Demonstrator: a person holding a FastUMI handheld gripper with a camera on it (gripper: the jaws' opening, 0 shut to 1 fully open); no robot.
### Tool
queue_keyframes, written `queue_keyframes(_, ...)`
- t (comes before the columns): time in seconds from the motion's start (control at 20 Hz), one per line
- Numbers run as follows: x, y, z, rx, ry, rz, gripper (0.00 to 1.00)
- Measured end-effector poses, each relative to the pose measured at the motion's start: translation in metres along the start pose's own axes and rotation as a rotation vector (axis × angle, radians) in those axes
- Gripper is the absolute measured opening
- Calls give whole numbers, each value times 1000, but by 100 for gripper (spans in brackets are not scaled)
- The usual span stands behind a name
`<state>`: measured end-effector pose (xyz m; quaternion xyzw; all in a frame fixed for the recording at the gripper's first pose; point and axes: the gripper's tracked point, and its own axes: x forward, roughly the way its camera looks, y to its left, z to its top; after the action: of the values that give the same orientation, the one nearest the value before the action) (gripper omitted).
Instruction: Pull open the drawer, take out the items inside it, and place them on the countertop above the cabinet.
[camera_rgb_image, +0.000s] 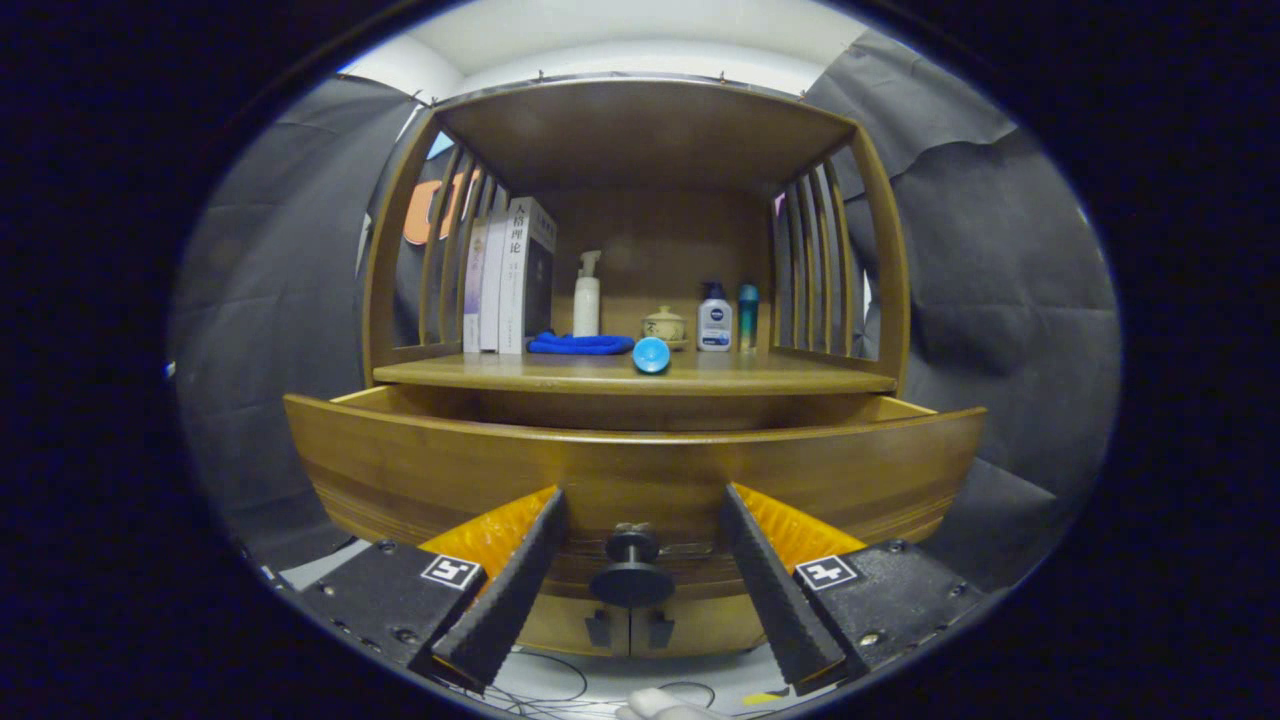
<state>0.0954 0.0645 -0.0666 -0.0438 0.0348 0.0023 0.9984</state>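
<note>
The light is dim and warm, and it comes from above, where the white ceiling (640, 40) is the brightest part. The inside of the cabinet (650, 180) stays in shadow under its top board. The drawer (630, 470) front bends strongly from the fisheye lens. The claw (636, 575) fingers, spread wide, are near and slightly soft. No glare is visible.

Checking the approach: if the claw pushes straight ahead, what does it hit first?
Most likely the drawer's knob, sitting between the open claw's fingers, then the drawer front behind it; depth is unclear.
</note>
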Motion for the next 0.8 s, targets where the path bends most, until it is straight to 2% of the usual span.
queue_keyframes(0.35,63,2,9,23,-15,8,100)
queue_keyframes(0.8,93,5,12,30,-52,12,99)
